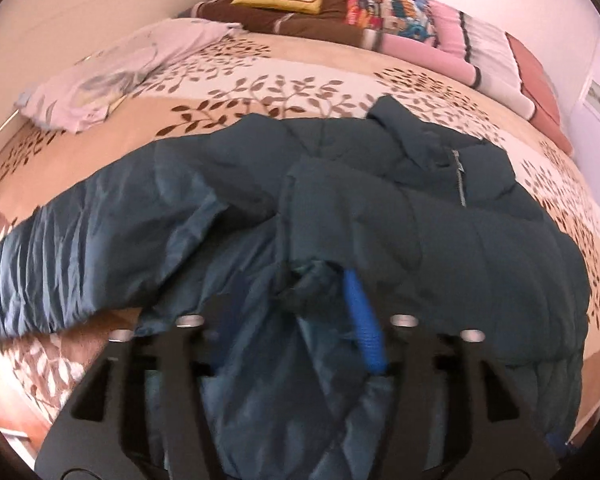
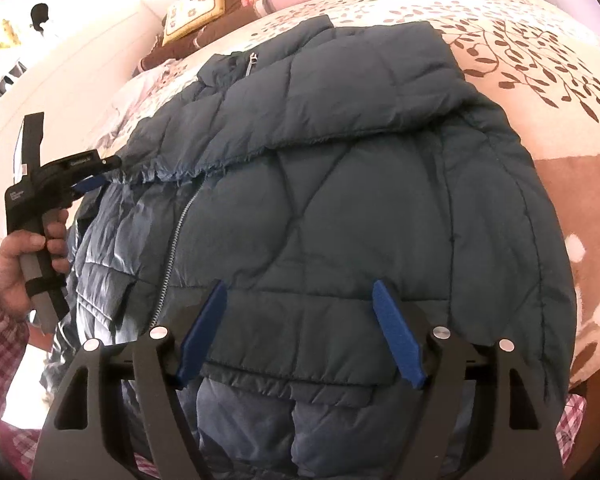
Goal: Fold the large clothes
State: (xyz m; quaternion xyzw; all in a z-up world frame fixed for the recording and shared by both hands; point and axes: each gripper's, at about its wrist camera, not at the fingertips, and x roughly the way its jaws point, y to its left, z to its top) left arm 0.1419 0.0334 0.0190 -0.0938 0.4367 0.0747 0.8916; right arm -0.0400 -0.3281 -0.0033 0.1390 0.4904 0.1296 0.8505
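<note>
My right gripper (image 2: 296, 332) hangs over the puffer jacket's (image 2: 340, 200) hem, jaws apart, gripping nothing. My left gripper (image 1: 292, 320) sits at the sleeve cuff (image 1: 312, 280); the blurred view doesn't show whether it's pinched. Jacket runs hem-near, collar-far across the bedspread (image 1: 260, 80). Sleeve (image 1: 100, 232) trails left, so left hand's nearer. Right view alone shows the zipper (image 2: 176, 236); left view alone the full sleeve.

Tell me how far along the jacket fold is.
Done: the dark teal quilted puffer jacket lies on the leaf-print bedspread, one sleeve folded across its front. In hand: the left gripper is at that sleeve's cuff; the right gripper hovers open over the hem. Left: the other sleeve remains spread out.
</note>
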